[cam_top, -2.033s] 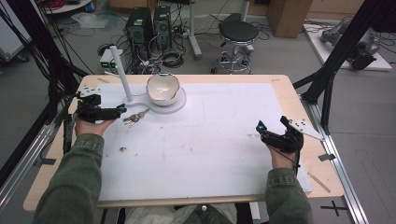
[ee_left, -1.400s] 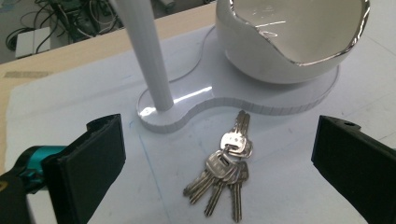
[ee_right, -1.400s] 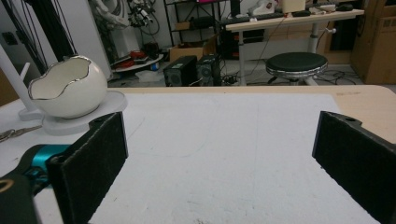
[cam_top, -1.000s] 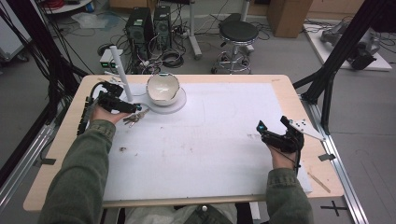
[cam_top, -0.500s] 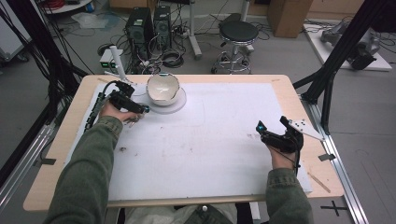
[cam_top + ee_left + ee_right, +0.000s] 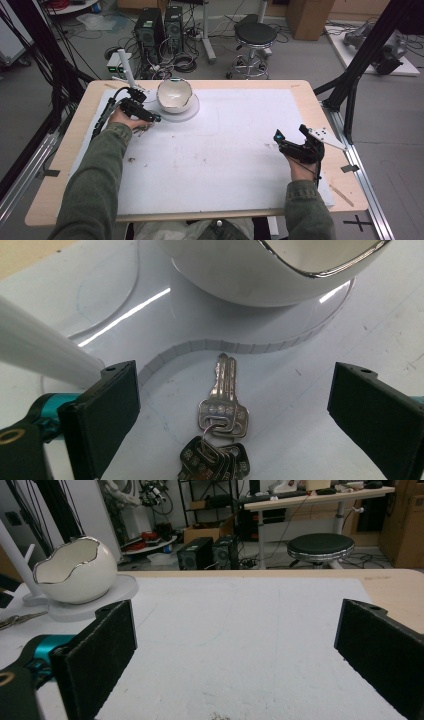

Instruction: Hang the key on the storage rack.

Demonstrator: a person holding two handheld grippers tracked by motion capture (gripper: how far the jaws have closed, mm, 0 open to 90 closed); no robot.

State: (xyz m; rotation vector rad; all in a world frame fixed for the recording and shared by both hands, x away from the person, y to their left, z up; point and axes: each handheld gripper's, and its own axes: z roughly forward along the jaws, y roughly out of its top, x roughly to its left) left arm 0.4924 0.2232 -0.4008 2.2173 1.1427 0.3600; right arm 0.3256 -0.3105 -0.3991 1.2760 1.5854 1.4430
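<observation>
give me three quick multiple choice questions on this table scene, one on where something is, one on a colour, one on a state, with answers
1. Where do the keys lie?
A. inside the bowl
B. on the white sheet in front of the stand's base, between the left gripper's jaws
C. by the right gripper

2. What colour is the bowl?
A. white with a silvery rim
B. black
C. green

3. How does the right gripper stand?
A. shut on the keys
B. shut on nothing
C. open, holding nothing

Answers:
1. B, the left gripper view shows the bunch flat on the sheet, with the left gripper straddling it.
2. A, the right gripper view shows an eggshell-shaped white bowl with a shiny jagged edge.
3. C, its jaws stand wide apart over bare sheet.
</observation>
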